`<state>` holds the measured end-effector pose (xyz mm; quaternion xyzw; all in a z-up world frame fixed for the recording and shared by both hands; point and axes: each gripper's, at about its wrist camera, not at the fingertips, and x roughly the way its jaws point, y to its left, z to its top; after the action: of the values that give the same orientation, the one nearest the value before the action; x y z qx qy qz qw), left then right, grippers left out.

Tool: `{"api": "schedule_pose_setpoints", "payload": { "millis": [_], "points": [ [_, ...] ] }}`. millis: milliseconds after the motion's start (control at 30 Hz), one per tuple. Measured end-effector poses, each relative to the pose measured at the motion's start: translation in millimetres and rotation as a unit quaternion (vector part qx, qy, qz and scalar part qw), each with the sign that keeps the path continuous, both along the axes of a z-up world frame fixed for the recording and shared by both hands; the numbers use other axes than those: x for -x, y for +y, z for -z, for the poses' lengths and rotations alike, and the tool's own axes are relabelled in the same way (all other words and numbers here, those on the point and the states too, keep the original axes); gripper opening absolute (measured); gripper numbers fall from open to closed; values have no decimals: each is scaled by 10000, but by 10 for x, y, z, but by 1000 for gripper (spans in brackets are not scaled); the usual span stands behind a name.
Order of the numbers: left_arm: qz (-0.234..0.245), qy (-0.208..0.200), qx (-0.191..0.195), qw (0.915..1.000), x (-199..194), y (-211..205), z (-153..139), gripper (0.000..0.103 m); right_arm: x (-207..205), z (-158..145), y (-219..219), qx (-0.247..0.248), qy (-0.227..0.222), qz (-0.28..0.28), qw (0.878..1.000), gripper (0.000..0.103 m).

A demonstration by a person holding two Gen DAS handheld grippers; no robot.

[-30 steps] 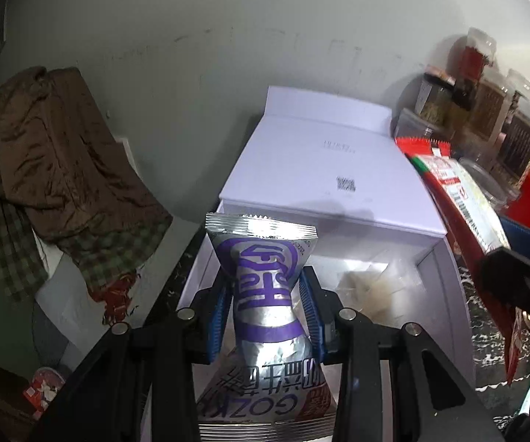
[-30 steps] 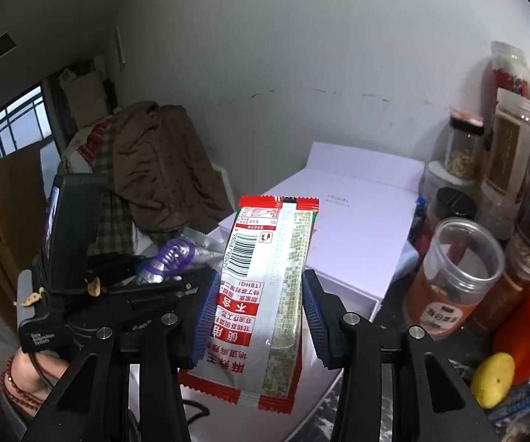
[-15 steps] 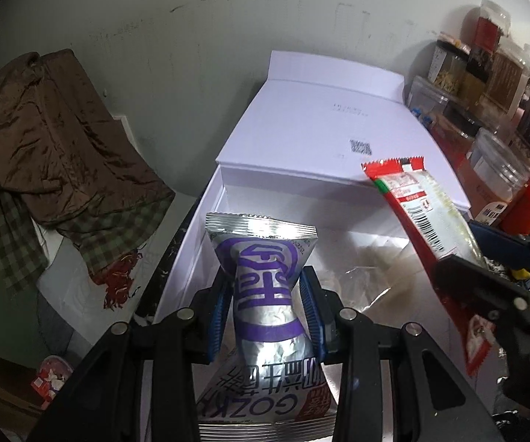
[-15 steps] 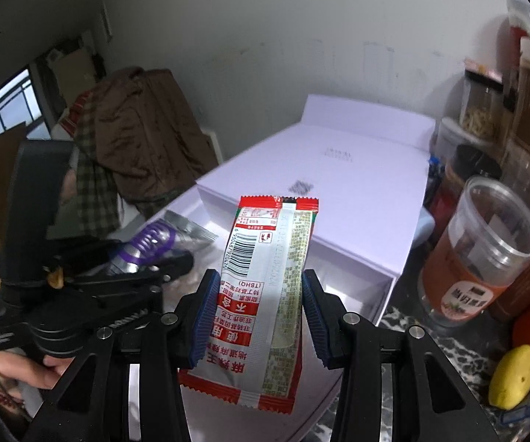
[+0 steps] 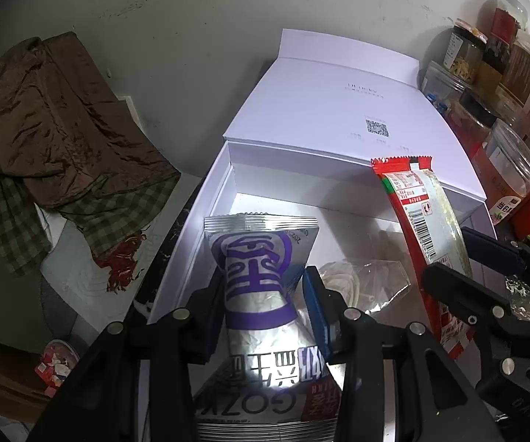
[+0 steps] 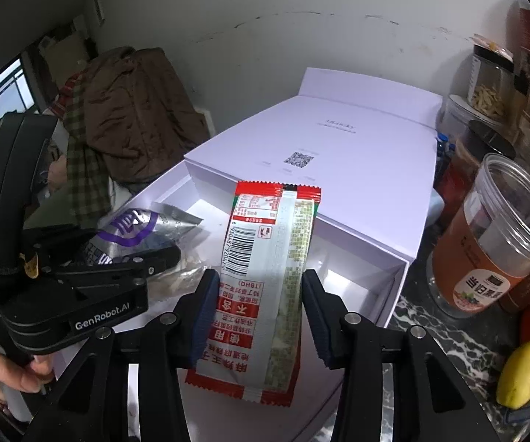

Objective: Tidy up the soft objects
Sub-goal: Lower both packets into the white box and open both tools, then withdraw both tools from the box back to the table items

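A silver and purple snack packet (image 5: pixel 257 258) stands upright between the pads of my left gripper (image 5: pixel 265 287), whose jaws are opening while the pads still touch its pinched waist. It hangs over the left part of an open white box (image 5: pixel 198 228). My right gripper (image 6: pixel 257 287) is shut on a red and white snack packet (image 6: pixel 268 243) held over the box's right side (image 6: pixel 397 269). In the left wrist view that red packet (image 5: pixel 423 221) and right gripper (image 5: pixel 449 254) show at the right. A clear bag with something white (image 5: pixel 361 280) lies inside the box.
The box lid (image 5: pixel 338 110) lies folded back toward the wall. Several jars (image 6: pixel 493 235) crowd the counter to the right, with a yellow fruit (image 6: pixel 523 372) near the front. A brown jacket on checked cloth (image 5: pixel 55 129) is piled at the left. A hand (image 6: pixel 3 372) holds the left gripper.
Both grippers have sunk and tilted down over the open box with their packets. The red packet has come in over the box's right side. The left jaws stand slightly wider.
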<state>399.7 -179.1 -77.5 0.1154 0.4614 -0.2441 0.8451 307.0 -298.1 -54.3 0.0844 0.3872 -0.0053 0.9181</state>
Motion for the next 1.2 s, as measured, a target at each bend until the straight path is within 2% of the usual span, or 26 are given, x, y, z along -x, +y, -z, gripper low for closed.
{"api": "schedule_pose_setpoints", "payload": {
  "millis": [100,267,567,833,1200],
  "points": [
    [-36,-5,-48,10000,7,-15,-7,40,-26,23,-7,-20,1,7,10000,54],
    [-193,23,-110,9998,5,-16,-62,41,40,-6,-84,-94,-46,138,9999,54],
    [-198,-239,-19,9995,136,-36,-319,41,223,-251,-170,16,-285,323,9991,59],
    [-73,-484,58,9988,320,-41,-614,41,413,-531,-132,299,-517,414,9974,59],
    [15,-1208,182,9925,740,19,-1243,41,786,-1016,-91,454,-1021,502,9925,59]
  ]
}}
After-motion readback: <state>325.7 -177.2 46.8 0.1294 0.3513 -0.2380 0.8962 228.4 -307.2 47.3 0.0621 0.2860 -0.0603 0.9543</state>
